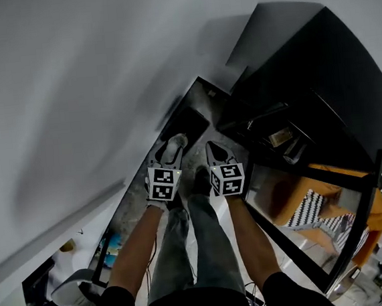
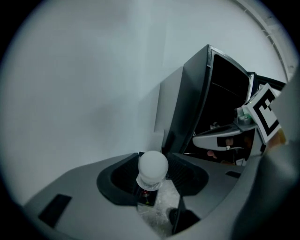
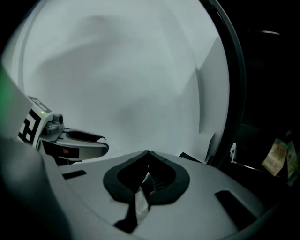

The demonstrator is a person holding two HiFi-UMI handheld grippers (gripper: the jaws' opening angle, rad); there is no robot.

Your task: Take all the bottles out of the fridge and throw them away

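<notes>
A small clear bottle with a round white cap [image 2: 153,166] stands up between the jaws of my left gripper [image 2: 153,158], which is shut on it. In the head view that white cap [image 1: 175,143] shows at the tip of the left gripper [image 1: 173,148]. My right gripper [image 1: 216,149] hangs beside it, shut with nothing in it; its tips meet in the right gripper view [image 3: 148,153]. Both point down toward the floor in front of the black fridge [image 1: 319,83]. Each gripper view shows the other gripper's marker cube, the right one [image 2: 264,110] and the left one [image 3: 31,125].
The fridge's open front [image 2: 225,89] is dark inside, with packets on its shelves [image 1: 280,137]. An orange and a black-and-white striped item [image 1: 312,210] lie lower right. A white wall [image 1: 71,93] runs along the left, above the speckled floor [image 1: 197,108]. Clutter [image 1: 64,302] sits lower left.
</notes>
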